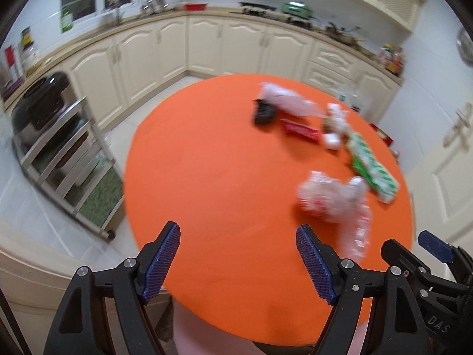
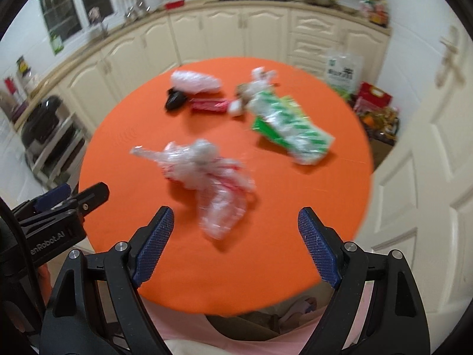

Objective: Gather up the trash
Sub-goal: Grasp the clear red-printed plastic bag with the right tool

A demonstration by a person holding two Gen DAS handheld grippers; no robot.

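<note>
While both grippers hang over the near edge of the orange table [image 2: 124, 153], I see my right gripper [image 2: 236, 242] spread wide and empty, the crumpled clear plastic wrapper [image 2: 207, 174] just ahead of its fingertips, its long axis trailing toward the jaws. My left gripper [image 1: 239, 261], also wide and empty, has that wrapper off to its right, so I judge the right nearer.

Wrappers [image 2: 207, 171] on table [image 2: 124, 136], cabinets [image 2: 230, 29] behind
</note>
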